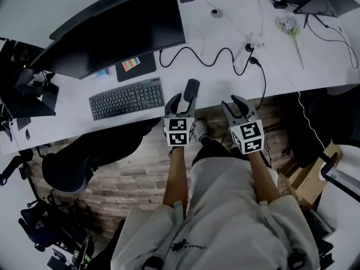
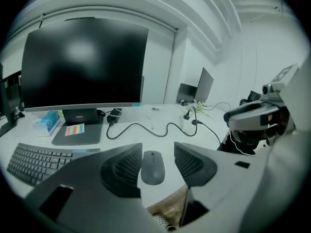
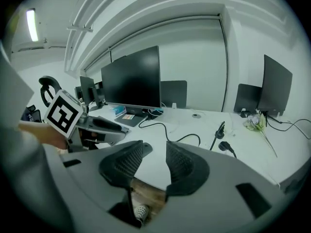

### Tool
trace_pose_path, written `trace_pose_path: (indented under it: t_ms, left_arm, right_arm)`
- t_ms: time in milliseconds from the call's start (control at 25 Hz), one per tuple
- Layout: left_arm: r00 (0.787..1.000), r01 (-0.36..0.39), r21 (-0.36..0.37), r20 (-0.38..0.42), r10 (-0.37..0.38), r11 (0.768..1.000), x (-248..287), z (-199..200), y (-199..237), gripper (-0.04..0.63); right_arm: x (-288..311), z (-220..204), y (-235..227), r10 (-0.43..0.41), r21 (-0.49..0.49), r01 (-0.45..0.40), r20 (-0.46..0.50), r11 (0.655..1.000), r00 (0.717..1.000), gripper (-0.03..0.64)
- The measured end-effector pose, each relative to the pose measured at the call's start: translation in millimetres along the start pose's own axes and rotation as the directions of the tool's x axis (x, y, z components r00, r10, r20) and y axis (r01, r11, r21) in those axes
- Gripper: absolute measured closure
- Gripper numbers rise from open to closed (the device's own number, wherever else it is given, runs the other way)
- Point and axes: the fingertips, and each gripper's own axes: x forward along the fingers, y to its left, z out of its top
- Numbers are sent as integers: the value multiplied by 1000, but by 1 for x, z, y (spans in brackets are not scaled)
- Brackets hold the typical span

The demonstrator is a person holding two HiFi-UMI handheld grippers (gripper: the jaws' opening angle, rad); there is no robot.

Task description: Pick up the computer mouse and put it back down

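A dark grey computer mouse [image 1: 192, 88] lies on the white desk [image 1: 225, 77] near its front edge, right of the keyboard. My left gripper [image 1: 180, 102] is just in front of it with its jaws open. In the left gripper view the mouse [image 2: 152, 169] lies flat on the desk in the gap between the pads, and neither pad presses on it. My right gripper [image 1: 235, 105] hovers over the desk's front edge to the right of the mouse. It is open, with nothing between its fingers [image 3: 182, 161], only desk surface and floor.
A black keyboard [image 1: 126, 98] lies left of the mouse, in front of a large dark monitor [image 1: 112, 32]. A black cable [image 1: 202, 55] snakes to a white power strip [image 1: 245, 52] behind the grippers. A black office chair [image 1: 84, 156] stands under the desk at left.
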Motion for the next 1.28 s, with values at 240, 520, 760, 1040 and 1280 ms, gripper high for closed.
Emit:
trace_pose_path:
  t_ms: [240,520,760,1040,1280]
  left_arm:
    - [999,-17,-68,-32,15,998,25,-9,8,350]
    - [989,30,-12,-145,-31,999,55,-32,2,323]
    - [977,41,-1,-211,-40,999,73,-47,5,298]
    - [960,27,6,-277,-25,1000,96,-68,9,275]
    - [950,15,18,-312,-9,1000,109,-78,9,267]
  right_arm:
    - [4,-7,4,4,108,-3,-14,994,1000,424]
    - [8,-13,13,33,125,-30,-24,992,999,423]
    - [8,-13,2,2,183,-1,-7,983,1000,406]
    - [5,-28,6,32,206,-20,-53,978,998,377]
    - [4,-33,1,16,222,-1,-64,975,998,376]
